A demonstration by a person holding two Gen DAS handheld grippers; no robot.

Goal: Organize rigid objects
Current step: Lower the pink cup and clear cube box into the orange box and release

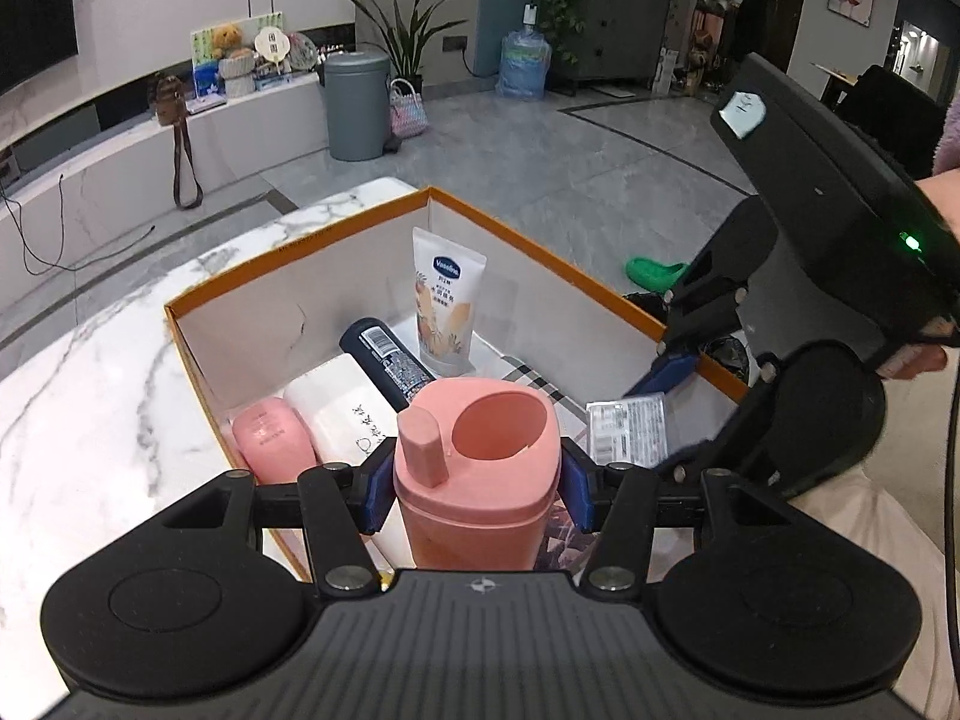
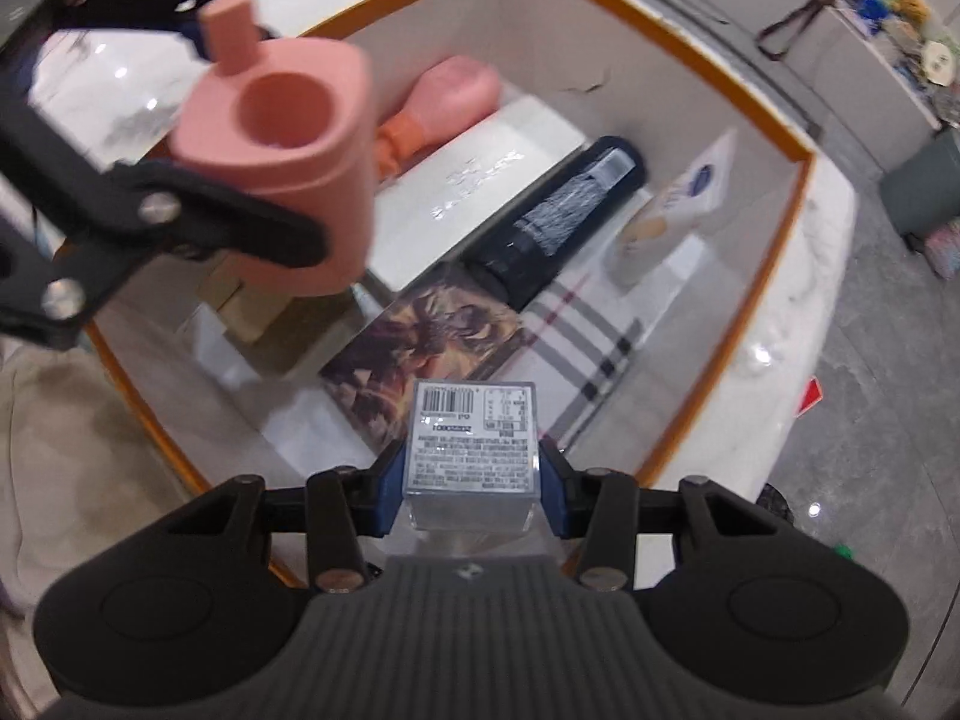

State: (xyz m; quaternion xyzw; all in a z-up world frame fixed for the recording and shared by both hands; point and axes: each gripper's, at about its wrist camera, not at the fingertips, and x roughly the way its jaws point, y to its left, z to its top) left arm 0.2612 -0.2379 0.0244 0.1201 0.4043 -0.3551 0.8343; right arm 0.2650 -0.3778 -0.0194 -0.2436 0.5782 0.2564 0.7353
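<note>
Over orange-rimmed box (image 1: 300,276) | left tool (image 1: 477,489) clamps salmon-pink bottle (image 1: 474,468) | right tool (image 2: 471,498) clamps clear barcoded case (image 2: 471,450)

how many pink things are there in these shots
2. A pink cup sits clamped in the left tongs above the orange-rimmed box; a pink bottle lies inside, against the wall. Others may be hidden beneath.

A grey bin (image 1: 355,105) stands beside what looks like a woven bag (image 1: 408,111).
</note>
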